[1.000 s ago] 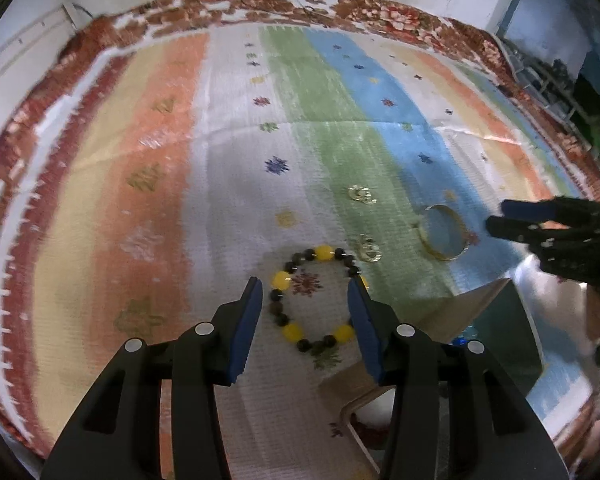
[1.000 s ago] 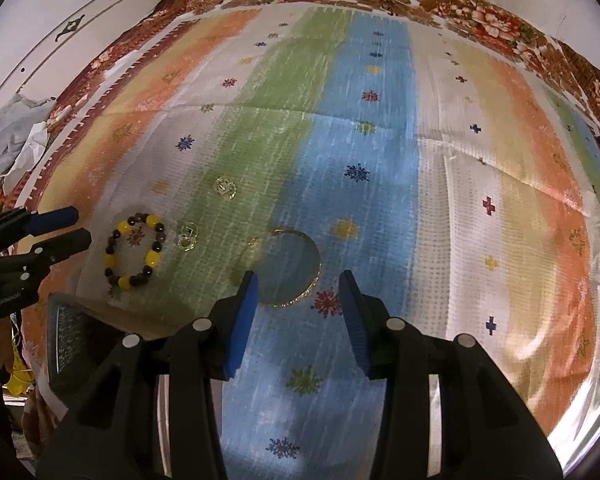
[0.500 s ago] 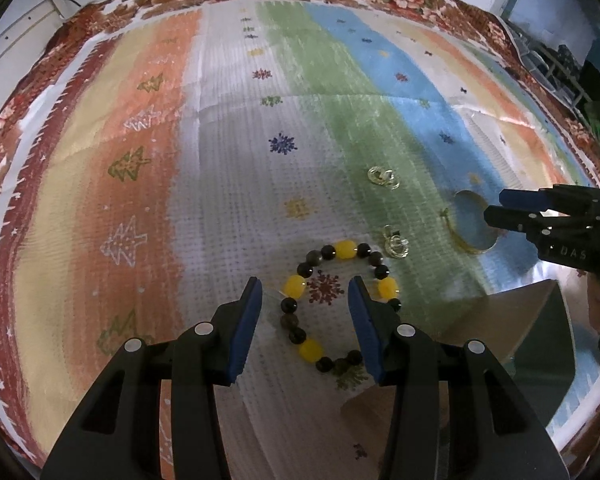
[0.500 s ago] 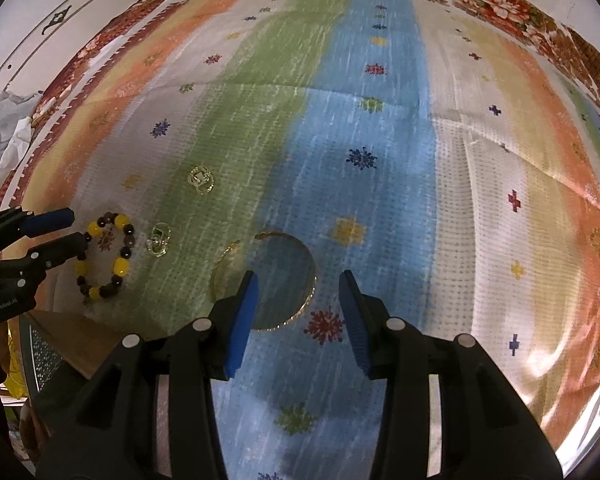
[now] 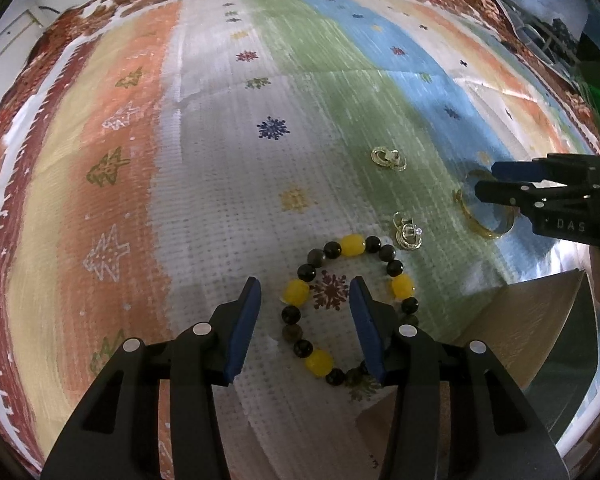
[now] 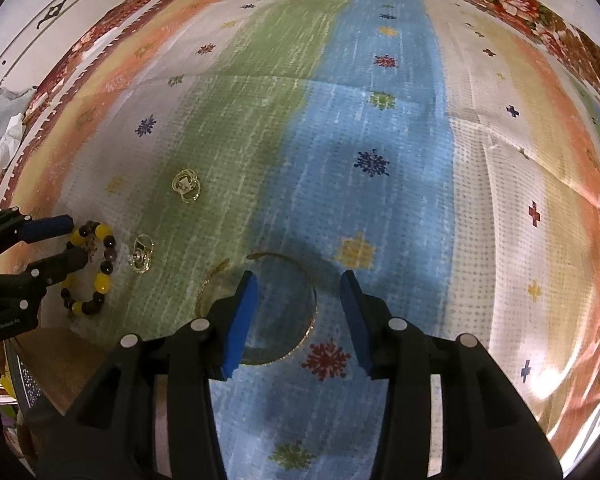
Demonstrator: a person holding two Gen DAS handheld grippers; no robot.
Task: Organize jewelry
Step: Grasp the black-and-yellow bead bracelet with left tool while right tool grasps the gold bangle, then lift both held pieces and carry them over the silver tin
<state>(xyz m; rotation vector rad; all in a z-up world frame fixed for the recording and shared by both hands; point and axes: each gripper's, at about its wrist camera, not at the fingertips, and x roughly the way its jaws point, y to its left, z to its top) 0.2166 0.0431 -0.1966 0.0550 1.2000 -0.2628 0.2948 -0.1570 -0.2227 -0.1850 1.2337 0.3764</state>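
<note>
A bracelet of yellow and dark beads [image 5: 352, 308] lies on the striped cloth; it also shows in the right wrist view [image 6: 94, 268]. My left gripper [image 5: 305, 322] is open just over its left side, one finger inside the ring. A thin gold bangle [image 6: 300, 280] lies flat under my right gripper [image 6: 296, 312], which is open, its left finger over the ring's inside. The bangle also shows in the left wrist view [image 5: 476, 220]. Two gold earrings lie between them: one near the beads [image 5: 408, 236], one farther off [image 5: 388, 158].
The striped cloth [image 5: 220, 200] has a brown floral border. A box with a cardboard flap [image 5: 532, 332] stands at the near edge, right of the beads; it shows at the lower left in the right wrist view [image 6: 60, 360]. White fabric [image 6: 0, 120] lies beyond the left border.
Both grippers have come down and forward toward the cloth. The left now straddles the bead bracelet's side, the right sits over the bangle. Both stayed open.
</note>
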